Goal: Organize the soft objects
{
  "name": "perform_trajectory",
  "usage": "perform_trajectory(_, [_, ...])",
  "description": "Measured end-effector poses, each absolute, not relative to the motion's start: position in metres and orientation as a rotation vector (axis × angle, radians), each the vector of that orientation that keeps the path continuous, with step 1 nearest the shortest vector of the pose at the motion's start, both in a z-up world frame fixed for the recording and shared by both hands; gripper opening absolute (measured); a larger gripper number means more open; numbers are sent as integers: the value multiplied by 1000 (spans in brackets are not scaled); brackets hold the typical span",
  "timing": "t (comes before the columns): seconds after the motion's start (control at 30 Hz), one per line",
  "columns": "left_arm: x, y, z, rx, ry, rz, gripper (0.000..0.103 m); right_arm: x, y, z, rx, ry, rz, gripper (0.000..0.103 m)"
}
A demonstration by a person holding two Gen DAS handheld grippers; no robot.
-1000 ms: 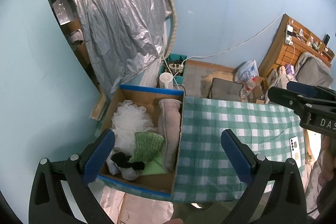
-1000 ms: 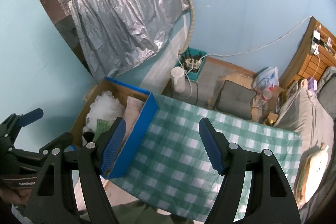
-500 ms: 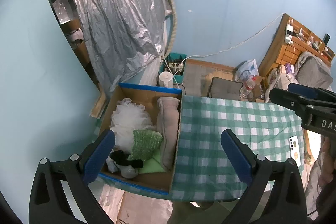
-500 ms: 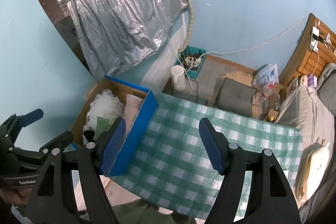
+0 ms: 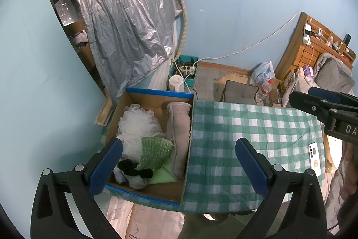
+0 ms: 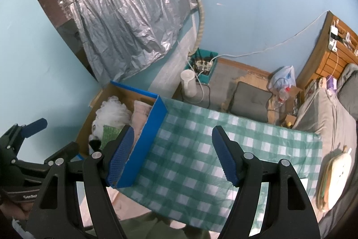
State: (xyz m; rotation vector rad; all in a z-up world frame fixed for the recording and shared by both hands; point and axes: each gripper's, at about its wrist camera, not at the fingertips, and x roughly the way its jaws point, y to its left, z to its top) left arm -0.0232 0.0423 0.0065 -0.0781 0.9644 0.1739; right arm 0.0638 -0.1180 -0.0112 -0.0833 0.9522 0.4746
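Here the left gripper point(image 5: 179, 160) and the right gripper point(image 6: 173, 153) hang above the worktop point(image 5: 246, 138), both with fingers point(image 5: 107, 165) spread apart and holding nothing. The soft things lie in the cardboard box point(image 5: 154, 96) at the worktop's left end: a white mesh puff point(image 5: 136, 124), a green knitted cloth point(image 5: 154, 155), a rolled beige towel point(image 5: 179, 133) and a black-and-grey plush point(image 5: 132, 174). A phone point(image 5: 314, 157) lies at the right edge.

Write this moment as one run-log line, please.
left gripper: open, empty | right gripper: open, empty | soft items: in box | tablecloth: bare
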Motion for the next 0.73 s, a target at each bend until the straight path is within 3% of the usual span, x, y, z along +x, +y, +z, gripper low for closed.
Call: perform_trajectory(0.73, [-24, 47, 3, -69, 973, 183, 102, 63, -118, -12, -78, 955, 475, 71])
